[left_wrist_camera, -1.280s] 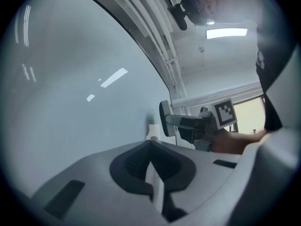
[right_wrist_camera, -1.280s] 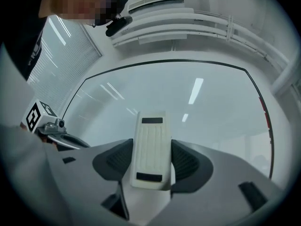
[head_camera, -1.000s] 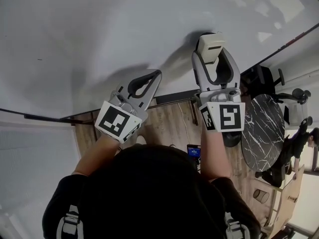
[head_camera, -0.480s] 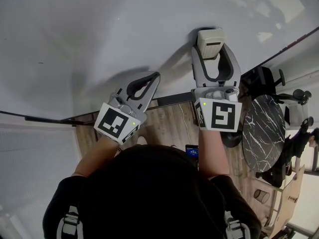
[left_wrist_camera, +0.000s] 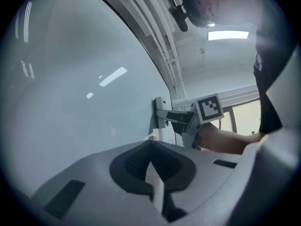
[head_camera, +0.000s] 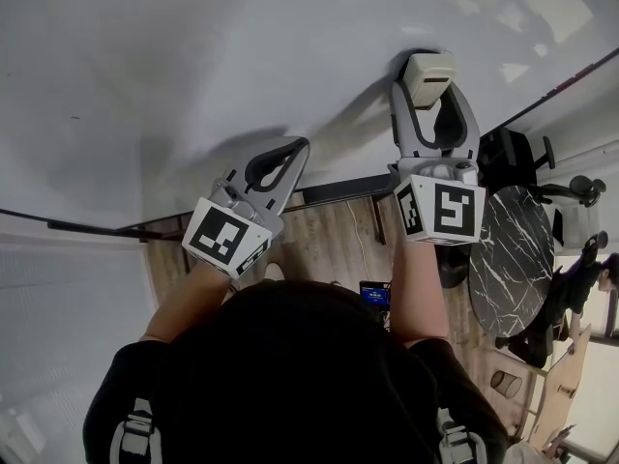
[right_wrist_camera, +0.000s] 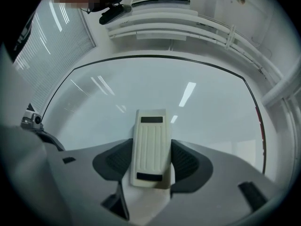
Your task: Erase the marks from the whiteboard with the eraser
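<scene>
The whiteboard (head_camera: 213,56) fills the upper head view; a tiny dark mark (head_camera: 75,117) shows at its left. My right gripper (head_camera: 432,87) is shut on the cream eraser (head_camera: 430,70), whose face is pressed to the board near its right edge. In the right gripper view the ribbed eraser (right_wrist_camera: 150,145) sits upright between the jaws of the right gripper (right_wrist_camera: 151,163), against the whiteboard (right_wrist_camera: 188,93). My left gripper (head_camera: 300,147) is shut and holds nothing, its tip close to the board's lower part. The left gripper view shows the left gripper (left_wrist_camera: 151,147), the whiteboard (left_wrist_camera: 70,93) and the eraser (left_wrist_camera: 159,112).
A dark ledge (head_camera: 334,189) runs under the board's lower edge. Below lie a wooden floor (head_camera: 329,245), a round black marble table (head_camera: 511,259) and a black office chair (head_camera: 513,153) at the right. Window blinds (right_wrist_camera: 51,46) hang to the board's left.
The right gripper has slid the eraser a little up and then to the right along the board. The left gripper has stayed put.
</scene>
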